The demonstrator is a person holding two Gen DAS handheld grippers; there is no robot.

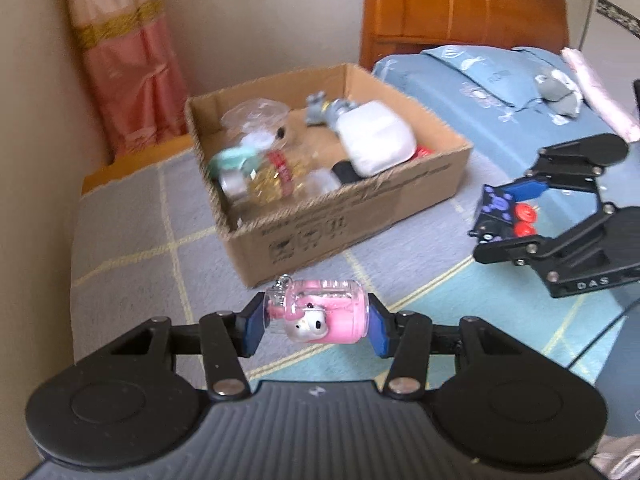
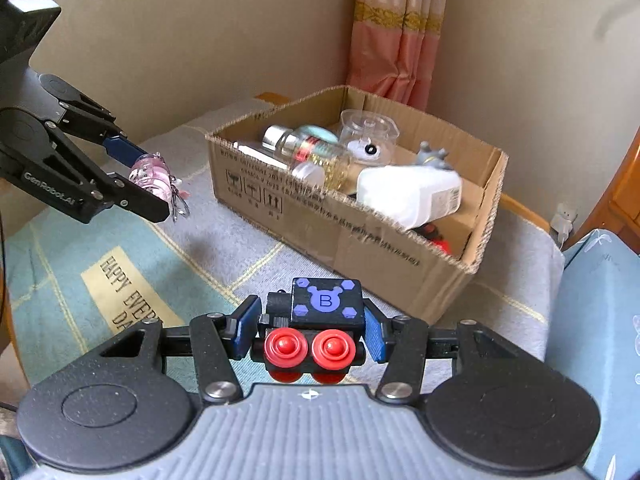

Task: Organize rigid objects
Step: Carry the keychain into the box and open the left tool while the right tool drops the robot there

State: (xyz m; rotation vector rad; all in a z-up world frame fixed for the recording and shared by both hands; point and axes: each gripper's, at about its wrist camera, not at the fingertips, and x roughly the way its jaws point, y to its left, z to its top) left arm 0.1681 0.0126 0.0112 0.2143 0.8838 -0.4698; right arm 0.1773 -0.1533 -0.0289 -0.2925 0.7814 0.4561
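While several things already lie in the cardboard box [image 1: 344, 232], two more are seen held outside it, so the sorting is judged well advanced but not finished. Inside the box a white bottle [image 2: 408, 196], a clear jar with gold contents and a red band [image 1: 276, 180], a clear lidded container [image 2: 368, 128], a grey figurine [image 1: 324, 110] and something red in the corner are made out, loosely piled and partly blurred.

The left gripper [image 1: 316, 322] is clamped on a pink keychain capsule [image 1: 320, 316], which is held sideways between the blue pads, above the blanket [image 1: 132, 240] and just short of the box's near corner. The right gripper [image 2: 310, 330] is closed on a black toy block with red wheels [image 2: 316, 328], held over the blanket near the box's long side. Both items are yet to be dropped in, as far as can be judged; whether other loose things remain elsewhere cannot be told.

Of writing, a letter "B" inside a bear-head outline is read on the block's top. "GenRobot.AI" is read on the left gripper's body in the right wrist view, and "DAS" on the right gripper in the left wrist view. "HAPPY EVER… DA…" is printed on a yellow patch of the blanket. Handling symbols and small print on the box are not legible.
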